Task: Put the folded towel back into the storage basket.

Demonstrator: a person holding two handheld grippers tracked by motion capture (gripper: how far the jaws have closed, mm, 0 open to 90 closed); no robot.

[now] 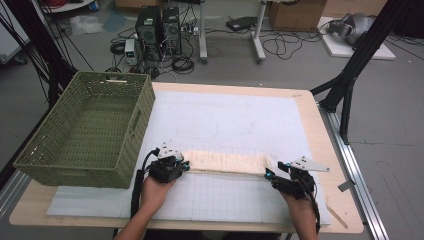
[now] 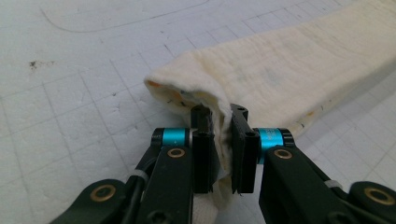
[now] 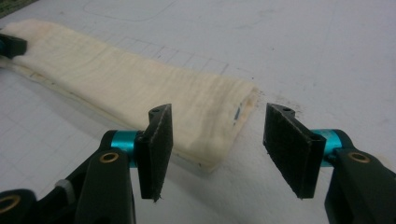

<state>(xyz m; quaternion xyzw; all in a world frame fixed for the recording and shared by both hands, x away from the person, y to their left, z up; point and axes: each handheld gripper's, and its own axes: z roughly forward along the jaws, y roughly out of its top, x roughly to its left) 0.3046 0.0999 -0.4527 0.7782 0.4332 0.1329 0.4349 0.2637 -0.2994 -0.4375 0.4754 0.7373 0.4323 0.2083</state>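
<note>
A long folded cream cloth (image 1: 227, 162) lies across the white gridded mat near the table's front. My left gripper (image 1: 175, 165) is shut on the cloth's left end, and the left gripper view has the fabric (image 2: 280, 70) pinched between the black pads (image 2: 204, 154). My right gripper (image 1: 276, 175) stands open at the cloth's right end. In the right gripper view the cloth's end (image 3: 205, 121) lies on the mat just beyond the gap between the pads (image 3: 156, 149), and nothing is between them.
A green woven basket (image 1: 35, 162) sits at the table's left side, its near corner close to my left hand. The white mat (image 1: 235, 112) covers most of the wooden table. Computers, cables and black frame legs stand on the floor beyond.
</note>
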